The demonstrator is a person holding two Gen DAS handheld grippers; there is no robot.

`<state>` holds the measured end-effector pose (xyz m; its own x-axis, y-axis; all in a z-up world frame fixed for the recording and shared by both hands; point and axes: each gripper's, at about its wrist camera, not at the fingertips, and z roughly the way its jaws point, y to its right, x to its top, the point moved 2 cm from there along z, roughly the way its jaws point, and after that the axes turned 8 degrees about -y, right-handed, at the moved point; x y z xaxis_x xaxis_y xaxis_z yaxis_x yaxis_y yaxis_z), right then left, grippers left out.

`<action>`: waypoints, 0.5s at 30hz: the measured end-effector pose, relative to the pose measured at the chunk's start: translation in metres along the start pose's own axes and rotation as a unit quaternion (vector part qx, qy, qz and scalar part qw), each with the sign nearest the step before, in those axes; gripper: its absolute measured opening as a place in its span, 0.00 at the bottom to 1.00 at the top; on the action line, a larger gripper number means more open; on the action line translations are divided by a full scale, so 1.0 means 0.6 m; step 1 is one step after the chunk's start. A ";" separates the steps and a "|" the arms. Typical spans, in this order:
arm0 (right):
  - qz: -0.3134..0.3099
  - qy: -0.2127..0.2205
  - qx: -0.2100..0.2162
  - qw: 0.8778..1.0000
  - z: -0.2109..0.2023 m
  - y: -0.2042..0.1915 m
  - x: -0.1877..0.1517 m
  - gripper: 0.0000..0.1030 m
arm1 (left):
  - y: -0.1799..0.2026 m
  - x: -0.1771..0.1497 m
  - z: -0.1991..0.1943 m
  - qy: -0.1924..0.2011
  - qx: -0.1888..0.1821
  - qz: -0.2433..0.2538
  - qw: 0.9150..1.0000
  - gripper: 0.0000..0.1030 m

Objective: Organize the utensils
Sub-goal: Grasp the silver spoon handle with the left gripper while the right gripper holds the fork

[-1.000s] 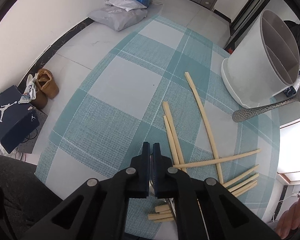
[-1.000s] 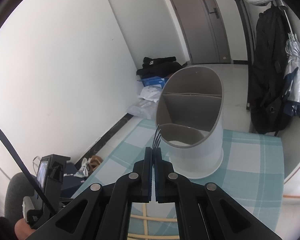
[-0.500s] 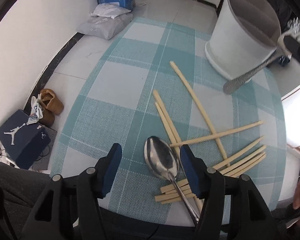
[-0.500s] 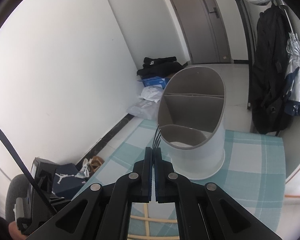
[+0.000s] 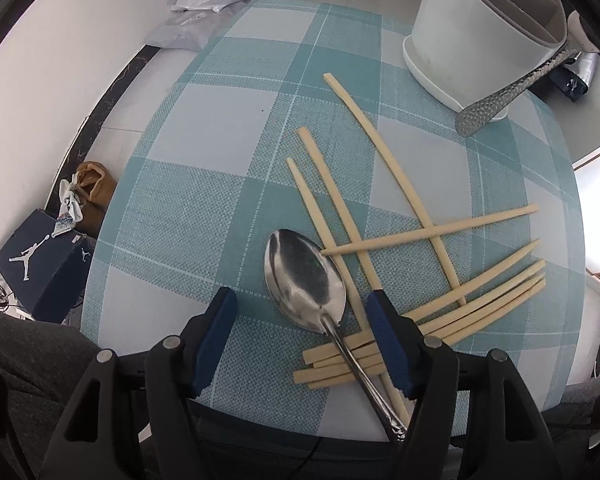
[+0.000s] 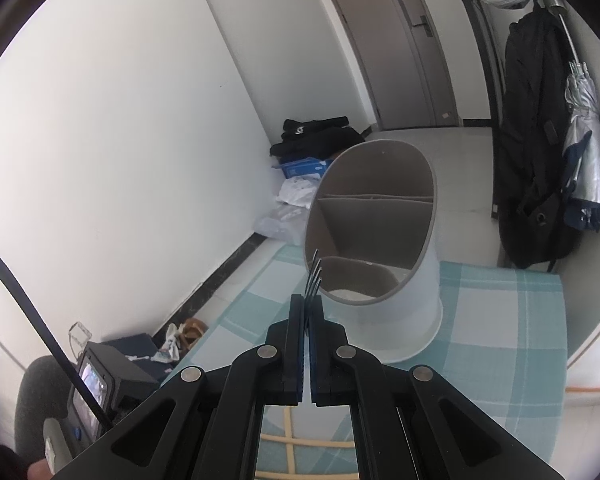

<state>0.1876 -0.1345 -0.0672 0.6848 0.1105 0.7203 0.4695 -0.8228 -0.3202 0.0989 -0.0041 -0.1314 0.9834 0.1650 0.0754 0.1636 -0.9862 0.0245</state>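
Left claw (image 5: pixel 300 308) opening over spoon (image 5: pixel 304 280), chopsticks (image 5: pixel 440 312) scattered on checked cloth (image 5: pixel 220 184), white holder (image 5: pixel 480 28) beyond

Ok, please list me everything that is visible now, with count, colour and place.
spoon: one, silver, on the cloth, handle across the chopsticks
chopsticks: about eight, pale, scattered on the cloth
fork: one, silver, in the right gripper, beside the holder
holder: one, white, divided, far end of the cloth
cloth: one, teal-white check, under the utensils
shoe box: one, dark blue, on the floor
bags: some, white, on the floor by the wall
backpack: one, black, right of the door
left gripper: black, jaws opening, spoon between them, not pressed
right gripper: black, shut on the fork
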 end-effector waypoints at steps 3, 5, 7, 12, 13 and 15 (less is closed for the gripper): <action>-0.002 0.001 0.002 1.000 -0.002 -0.001 0.000 0.01 | -0.003 -0.002 0.001 0.004 0.003 -0.002 1.000 0.62; -0.003 0.002 0.002 1.000 -0.002 -0.001 0.000 0.01 | -0.004 -0.004 0.000 0.012 0.005 -0.002 1.000 0.59; -0.002 0.001 0.003 1.000 -0.002 0.000 0.000 0.01 | -0.006 -0.005 -0.003 0.015 0.003 -0.007 1.000 0.56; -0.002 0.001 0.002 1.000 -0.002 0.000 0.001 0.01 | -0.019 -0.003 -0.005 0.010 -0.017 -0.026 0.999 0.55; -0.002 0.002 0.003 1.000 -0.002 0.000 0.001 0.01 | -0.019 -0.004 -0.004 0.009 -0.015 -0.023 1.000 0.55; -0.003 0.003 0.003 1.000 -0.003 -0.001 0.002 0.01 | -0.019 -0.004 -0.002 0.012 -0.011 -0.016 1.000 0.55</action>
<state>0.1871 -0.1346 -0.0651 0.6793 0.1122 0.7253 0.4762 -0.8193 -0.3192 0.0943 0.0068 -0.1305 0.9754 0.1973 0.0981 0.1933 -0.9799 0.0487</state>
